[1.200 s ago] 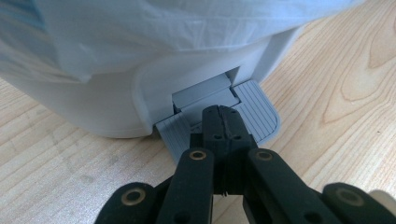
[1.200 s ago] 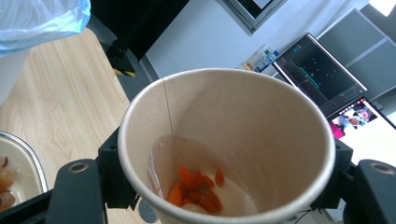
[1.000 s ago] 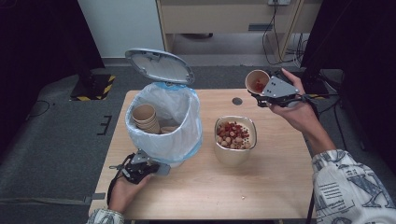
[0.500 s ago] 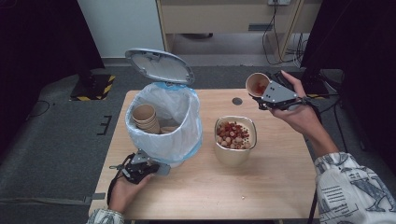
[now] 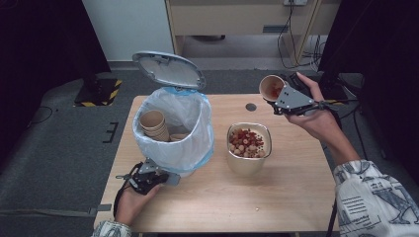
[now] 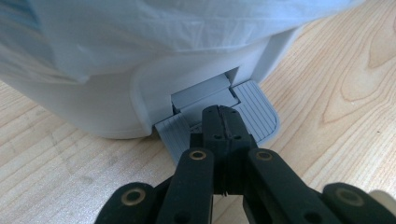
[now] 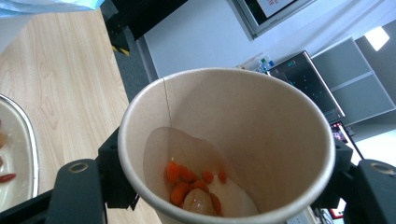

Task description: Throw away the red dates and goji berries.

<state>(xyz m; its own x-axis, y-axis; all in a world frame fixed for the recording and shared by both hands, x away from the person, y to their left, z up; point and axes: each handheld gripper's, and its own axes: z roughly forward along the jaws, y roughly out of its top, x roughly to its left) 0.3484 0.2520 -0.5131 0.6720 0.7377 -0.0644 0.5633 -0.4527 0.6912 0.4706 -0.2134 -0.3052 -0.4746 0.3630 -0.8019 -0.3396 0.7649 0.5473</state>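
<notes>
The left gripper [image 6: 223,123], pressed together, pushes the bin's pedal [image 6: 252,105] so the lid [image 5: 169,69] stays up. The right gripper [image 5: 276,96] pinches a paper cup [image 7: 224,144] above the table [image 5: 296,197], ready to tip.

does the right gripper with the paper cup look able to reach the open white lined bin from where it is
Probably yes: the right gripper holds the brown paper cup above the wooden table, the grey lid stands open, and nothing blocks the way to the white lined bin.
</notes>
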